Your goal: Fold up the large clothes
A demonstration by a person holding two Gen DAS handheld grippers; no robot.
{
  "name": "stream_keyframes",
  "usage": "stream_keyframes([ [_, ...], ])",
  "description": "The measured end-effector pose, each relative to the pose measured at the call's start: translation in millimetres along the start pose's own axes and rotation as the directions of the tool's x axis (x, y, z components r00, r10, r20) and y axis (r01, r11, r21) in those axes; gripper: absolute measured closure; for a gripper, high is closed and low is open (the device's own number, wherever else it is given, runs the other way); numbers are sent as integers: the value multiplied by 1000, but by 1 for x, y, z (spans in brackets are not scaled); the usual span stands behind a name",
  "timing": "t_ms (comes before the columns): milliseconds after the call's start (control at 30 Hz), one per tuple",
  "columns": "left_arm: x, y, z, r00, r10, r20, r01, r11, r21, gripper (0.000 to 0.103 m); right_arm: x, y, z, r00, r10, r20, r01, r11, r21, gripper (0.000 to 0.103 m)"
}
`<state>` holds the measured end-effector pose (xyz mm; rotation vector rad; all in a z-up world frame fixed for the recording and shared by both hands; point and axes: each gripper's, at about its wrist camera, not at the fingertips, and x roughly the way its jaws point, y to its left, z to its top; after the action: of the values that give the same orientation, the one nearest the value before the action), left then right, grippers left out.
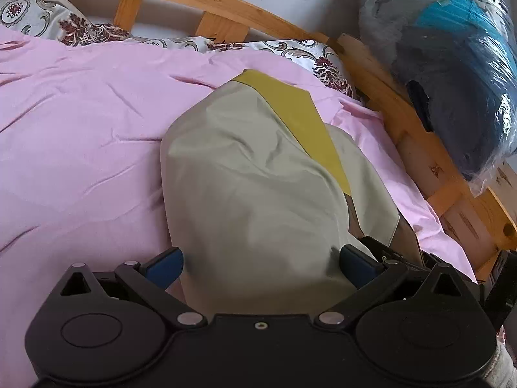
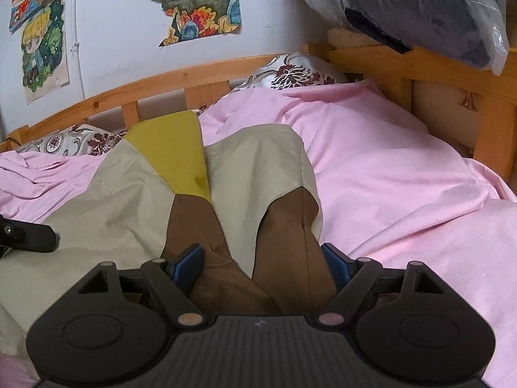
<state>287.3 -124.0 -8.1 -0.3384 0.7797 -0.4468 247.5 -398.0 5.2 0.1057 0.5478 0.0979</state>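
A large garment of beige [image 1: 245,174], mustard-yellow [image 1: 290,110] and brown panels lies on the pink bedsheet [image 1: 80,123]. In the left wrist view the beige cloth bulges up between the blue-padded fingers [image 1: 164,266] of my left gripper [image 1: 261,262], which stand wide apart around it. In the right wrist view the garment [image 2: 129,194] shows its yellow panel [image 2: 171,155] and brown part [image 2: 290,242]. The brown cloth fills the gap of my right gripper [image 2: 261,263], whose fingers also stand apart. The left gripper's black body [image 2: 26,236] shows at the left edge.
A wooden bed frame [image 1: 416,135] runs along the far and right sides. Patterned pillows [image 1: 323,61] lie by the rail. A plastic bag of dark clothes [image 1: 452,64] rests on the frame at the right. Drawings [image 2: 194,3] hang on the wall.
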Motion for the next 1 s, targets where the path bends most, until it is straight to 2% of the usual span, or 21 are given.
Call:
stream_keyframes([
  [67, 0, -1, 0, 1000, -1, 0, 1, 1000, -3, 1, -1, 0, 0, 1000, 1, 9, -1, 1000, 11, 20],
  [200, -5, -1, -4, 1000, -14, 2, 14, 1000, 16, 1, -9, -7, 4, 998, 8, 62, -14, 994, 106, 25],
  [333, -3, 5, -13, 1000, -29, 1, 29, 999, 38, 1, -2, -5, 4, 1000, 2, 13, -3, 997, 73, 29],
  [467, 3, 16, -10, 997, -65, -45, 63, 997, -52, 1, 2, 6, 1, 1000, -31, -4, 31, 999, -16, 30],
  [600, 1, 23, 3, 994, -100, -52, 95, 991, -96, 1, 1, -2, 2, 1000, 3, 6, -4, 999, 35, 27],
  [700, 11, 42, 11, 990, -127, -56, 113, 973, -199, 1, -1, -6, 4, 999, 28, 19, -29, 997, 76, 25],
  [833, 32, 57, 9, 971, -207, -120, 166, 945, -282, 0, 2, -3, 4, 1000, 14, 6, -14, 998, 58, 28],
  [933, 37, 62, 7, 961, -241, -138, 189, 932, -310, 0, 3, 2, 3, 1000, -7, 3, 7, 999, 37, 35],
  [1000, 38, 65, 7, 955, -255, -152, 193, 922, -335, 0, 3, 4, 2, 1000, 9, -5, -9, 1000, 21, 56],
])
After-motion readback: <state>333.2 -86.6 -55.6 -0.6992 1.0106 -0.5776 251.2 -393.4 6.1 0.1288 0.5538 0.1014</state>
